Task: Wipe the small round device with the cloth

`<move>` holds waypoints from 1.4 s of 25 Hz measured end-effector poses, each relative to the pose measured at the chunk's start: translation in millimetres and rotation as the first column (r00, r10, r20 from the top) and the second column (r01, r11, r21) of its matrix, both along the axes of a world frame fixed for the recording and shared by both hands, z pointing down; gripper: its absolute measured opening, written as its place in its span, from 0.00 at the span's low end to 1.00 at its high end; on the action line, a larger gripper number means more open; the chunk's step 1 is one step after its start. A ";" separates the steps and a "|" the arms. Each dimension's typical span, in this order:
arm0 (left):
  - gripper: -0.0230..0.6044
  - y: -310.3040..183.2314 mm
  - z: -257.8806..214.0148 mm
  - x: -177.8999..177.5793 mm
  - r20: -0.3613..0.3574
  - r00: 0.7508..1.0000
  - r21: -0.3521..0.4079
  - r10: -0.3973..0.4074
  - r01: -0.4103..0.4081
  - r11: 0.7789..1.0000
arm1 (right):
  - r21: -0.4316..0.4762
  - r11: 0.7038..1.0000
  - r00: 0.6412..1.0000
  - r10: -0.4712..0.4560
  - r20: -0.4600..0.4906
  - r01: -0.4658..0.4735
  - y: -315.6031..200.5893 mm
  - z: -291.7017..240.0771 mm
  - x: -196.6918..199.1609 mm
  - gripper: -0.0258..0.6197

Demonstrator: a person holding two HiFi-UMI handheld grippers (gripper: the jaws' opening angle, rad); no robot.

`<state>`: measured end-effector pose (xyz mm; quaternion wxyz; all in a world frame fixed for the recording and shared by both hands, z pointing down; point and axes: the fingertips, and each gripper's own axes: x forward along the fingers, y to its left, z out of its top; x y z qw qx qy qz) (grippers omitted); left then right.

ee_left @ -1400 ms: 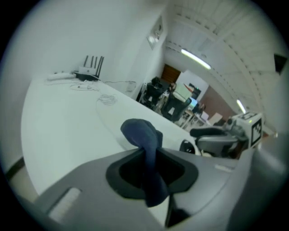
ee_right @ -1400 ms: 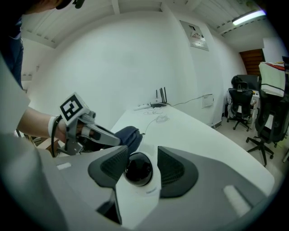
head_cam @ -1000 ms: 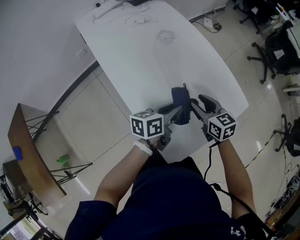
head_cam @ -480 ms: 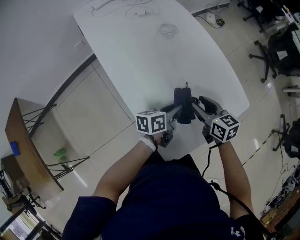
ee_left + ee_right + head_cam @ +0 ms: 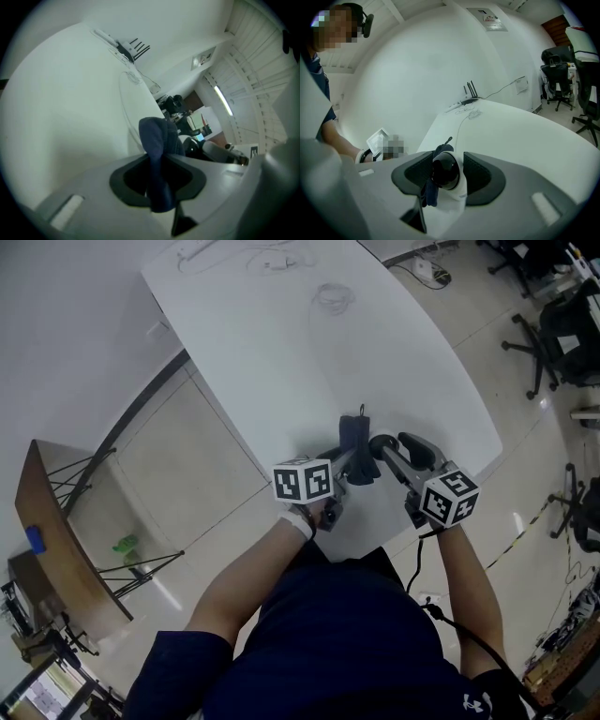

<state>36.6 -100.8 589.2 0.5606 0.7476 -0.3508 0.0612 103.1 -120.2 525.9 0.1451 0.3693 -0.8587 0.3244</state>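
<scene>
A dark blue cloth point(image 5: 356, 452) hangs pinched in my left gripper point(image 5: 350, 468), which is shut on it. My right gripper point(image 5: 390, 456) is shut on the small round device point(image 5: 381, 443), a white body with a black dome. In the right gripper view the device point(image 5: 446, 174) stands upright between the jaws, and the cloth point(image 5: 431, 193) lies against its left side. The left gripper view shows the cloth point(image 5: 158, 150) rising out of the left gripper point(image 5: 160, 182), with the device point(image 5: 212, 151) just to its right. Both are held over the near edge of the white table point(image 5: 281, 352).
A coiled cable point(image 5: 332, 298) lies on the far part of the table, and more white cables point(image 5: 248, 254) lie at its far end. A wooden side table point(image 5: 54, 545) stands on the floor to the left. Office chairs point(image 5: 562, 329) stand to the right.
My left gripper has sunk with the cloth, sliding it down the side of the device. The top of the device now shows beside the cloth. The right gripper has barely moved.
</scene>
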 end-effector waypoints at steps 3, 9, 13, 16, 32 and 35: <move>0.16 3.2 11.4 1.0 0.036 0.999 -0.032 0.010 -0.009 0.999 | 0.006 1.000 1.000 0.003 -0.002 -0.003 1.2 -0.5 -1.2 0.36; 0.16 3.2 26.4 -2.2 0.164 0.986 -0.077 0.010 0.003 0.997 | 0.016 1.000 1.000 0.012 -0.011 -0.011 0.9 0.8 0.7 0.36; 0.16 6.0 34.7 -6.3 0.276 0.960 -0.092 0.041 -0.016 0.996 | 0.021 1.000 1.000 0.021 -0.020 -0.021 0.5 0.6 1.3 0.36; 0.16 6.2 34.8 -3.8 0.365 0.924 -0.060 0.113 -0.098 0.993 | 0.030 0.999 0.999 0.027 -0.032 -0.026 1.1 0.5 1.3 0.36; 0.15 21.1 -100.1 6.1 -0.074 0.997 0.137 -0.021 0.031 0.990 | 0.078 0.984 0.987 0.155 0.034 -0.157 8.9 -29.6 23.9 0.34; 0.15 20.7 -119.4 27.3 -0.153 0.988 0.188 -0.011 0.040 0.981 | 0.078 0.981 0.984 0.176 0.029 -0.178 3.5 -28.2 30.1 0.33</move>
